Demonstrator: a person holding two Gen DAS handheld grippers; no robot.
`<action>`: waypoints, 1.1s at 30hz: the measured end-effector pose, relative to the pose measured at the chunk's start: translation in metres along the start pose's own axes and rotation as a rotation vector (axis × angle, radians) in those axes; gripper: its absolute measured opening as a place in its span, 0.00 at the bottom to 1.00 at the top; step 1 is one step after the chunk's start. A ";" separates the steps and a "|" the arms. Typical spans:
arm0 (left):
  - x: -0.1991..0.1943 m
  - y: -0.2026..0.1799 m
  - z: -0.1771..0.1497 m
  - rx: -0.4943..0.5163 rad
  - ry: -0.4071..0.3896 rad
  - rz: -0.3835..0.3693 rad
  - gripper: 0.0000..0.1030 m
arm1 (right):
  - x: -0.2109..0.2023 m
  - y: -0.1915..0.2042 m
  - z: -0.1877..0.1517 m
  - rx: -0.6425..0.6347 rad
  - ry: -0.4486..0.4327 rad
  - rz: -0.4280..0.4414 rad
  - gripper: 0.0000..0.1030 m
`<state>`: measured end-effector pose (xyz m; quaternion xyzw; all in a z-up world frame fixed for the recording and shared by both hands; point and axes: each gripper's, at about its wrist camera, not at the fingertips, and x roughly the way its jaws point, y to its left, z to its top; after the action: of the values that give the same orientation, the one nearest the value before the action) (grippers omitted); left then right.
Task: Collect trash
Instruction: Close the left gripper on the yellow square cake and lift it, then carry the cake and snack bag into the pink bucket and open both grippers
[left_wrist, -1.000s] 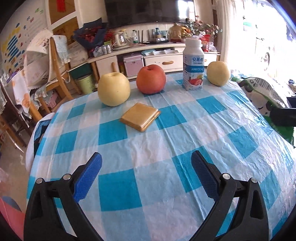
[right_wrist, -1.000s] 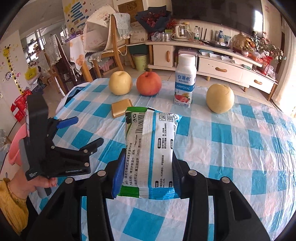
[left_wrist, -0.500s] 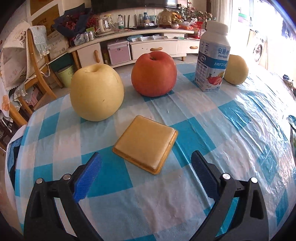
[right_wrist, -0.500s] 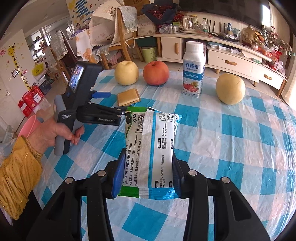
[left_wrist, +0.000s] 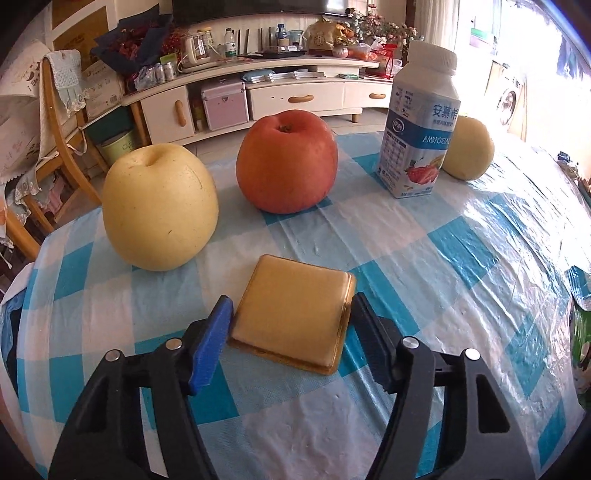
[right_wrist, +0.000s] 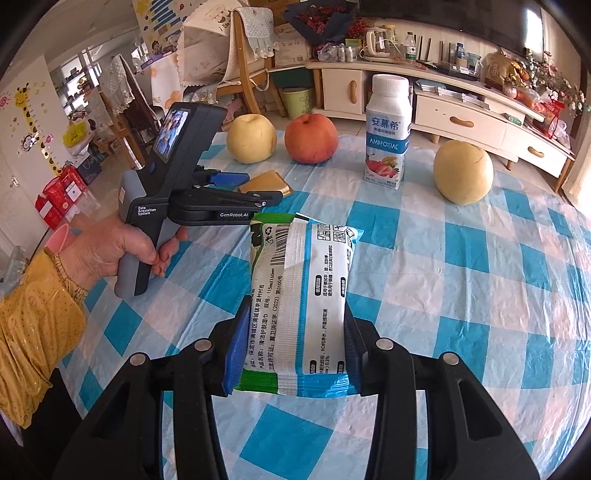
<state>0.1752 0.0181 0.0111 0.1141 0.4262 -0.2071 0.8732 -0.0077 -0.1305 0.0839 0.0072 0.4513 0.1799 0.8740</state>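
Left wrist view: your left gripper (left_wrist: 291, 332) has moved in; jaws closing around the golden square wrapper (left_wrist: 293, 314) at 6 o'clock, not yet clamped. Right gripper (right_wrist: 291, 354) stays clamped on the wipes packet (right_wrist: 299, 295).

A flat, square, golden-tan tray (left_wrist: 293, 314) with rounded corners and a raised rim lies on the blue-and-white checked bench (left_wrist: 424, 258), turned slightly askew, just in front of the yellow pear and red apple; a white, blue and green wet-wipe packet (right_wrist: 301, 306), printed with a barcode and small text, is held lengthwise above the bench, its green end crumpled, its far end lifted.
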 end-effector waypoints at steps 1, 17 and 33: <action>-0.002 -0.002 -0.002 -0.006 -0.002 0.007 0.62 | 0.000 -0.001 0.000 0.000 -0.001 -0.001 0.44; -0.063 -0.043 -0.058 -0.137 -0.061 0.015 0.59 | -0.014 -0.011 0.003 0.061 -0.024 0.022 0.44; -0.150 -0.049 -0.113 -0.277 -0.146 0.100 0.59 | -0.039 0.014 0.004 0.041 -0.062 0.042 0.44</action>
<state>-0.0087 0.0566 0.0601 -0.0015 0.3799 -0.1105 0.9184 -0.0292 -0.1292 0.1194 0.0401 0.4275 0.1887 0.8832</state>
